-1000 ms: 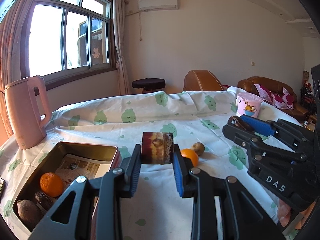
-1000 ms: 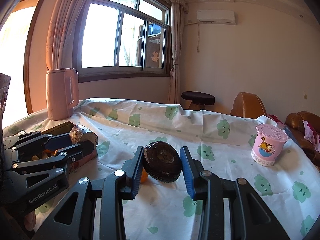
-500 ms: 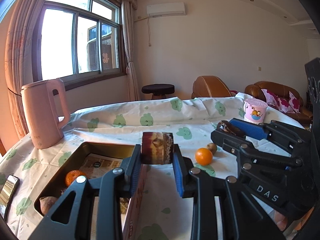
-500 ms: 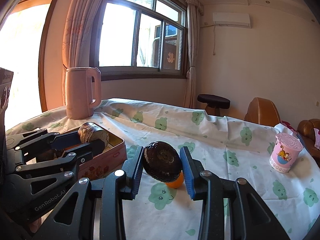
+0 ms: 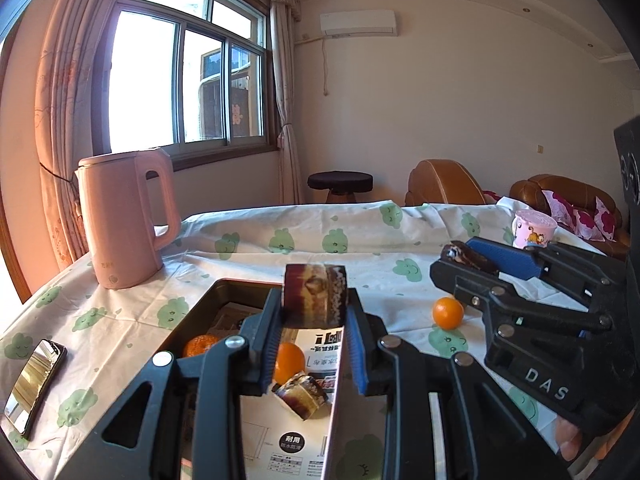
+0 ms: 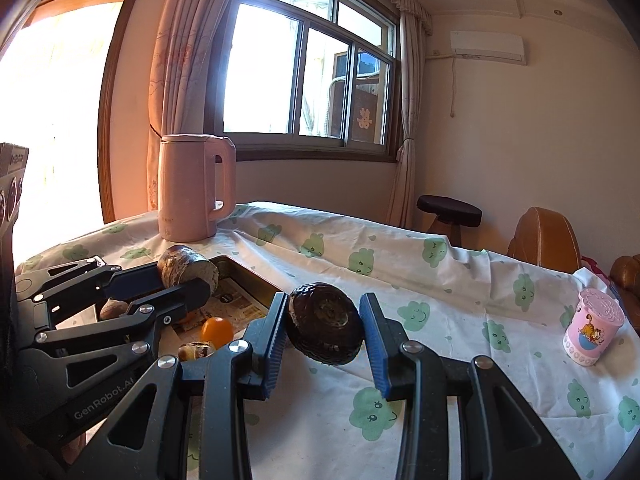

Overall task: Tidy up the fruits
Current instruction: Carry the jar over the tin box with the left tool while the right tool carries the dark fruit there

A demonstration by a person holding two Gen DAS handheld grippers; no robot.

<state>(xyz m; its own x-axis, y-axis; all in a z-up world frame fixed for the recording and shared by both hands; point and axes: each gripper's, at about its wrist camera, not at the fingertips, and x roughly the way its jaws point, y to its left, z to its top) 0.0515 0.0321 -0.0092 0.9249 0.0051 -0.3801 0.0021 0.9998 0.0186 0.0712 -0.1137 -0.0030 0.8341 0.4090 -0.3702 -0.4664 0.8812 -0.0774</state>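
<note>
The left gripper [image 5: 314, 334] squeezed a brown striped chunk of fruit [image 5: 315, 295] right above the open metal tin [image 5: 208, 304]. The right gripper [image 6: 324, 338] squeezed a dark round fruit [image 6: 326, 328] beside the tin, over the tabletop [image 6: 420, 344].

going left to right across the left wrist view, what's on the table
phone → pink kettle → metal tin holding oranges → loose orange on the cloth → pink cartoon cup
</note>
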